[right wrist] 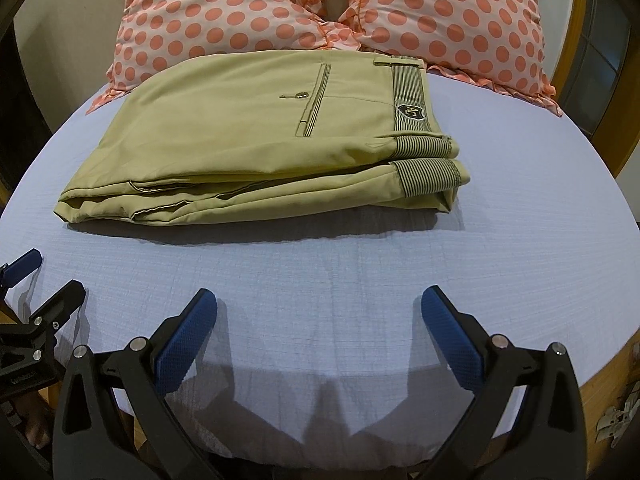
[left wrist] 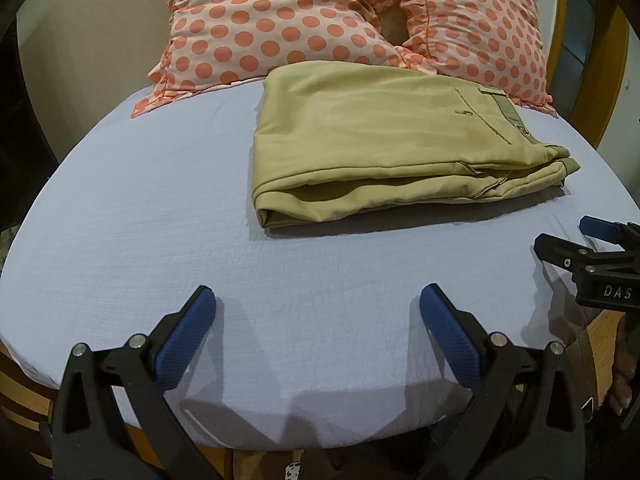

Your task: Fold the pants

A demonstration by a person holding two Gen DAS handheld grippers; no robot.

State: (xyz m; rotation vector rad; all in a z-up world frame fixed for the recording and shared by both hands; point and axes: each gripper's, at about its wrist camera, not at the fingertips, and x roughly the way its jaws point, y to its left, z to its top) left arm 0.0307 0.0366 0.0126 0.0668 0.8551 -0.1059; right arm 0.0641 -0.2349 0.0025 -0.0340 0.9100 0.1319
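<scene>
Khaki pants (right wrist: 256, 136) folded flat on bed sheet (left wrist: 160, 220), far edge touching polka-dot pillows (left wrist: 280, 20), tops cut off. Left claw (left wrist: 318, 334) and right claw (right wrist: 319, 334) spread, empty, near edge.

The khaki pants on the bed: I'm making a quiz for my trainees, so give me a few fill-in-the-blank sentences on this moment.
1. The khaki pants lie ____ into a compact stack on the blue sheet.
2. Behind the pants rest two pillows patterned with polka ____.
3. The left gripper and the right gripper both have jaws that are ____.
4. The button sits beside the ____ opening on the top layer.

Missing words: folded; dots; open; pocket
</scene>
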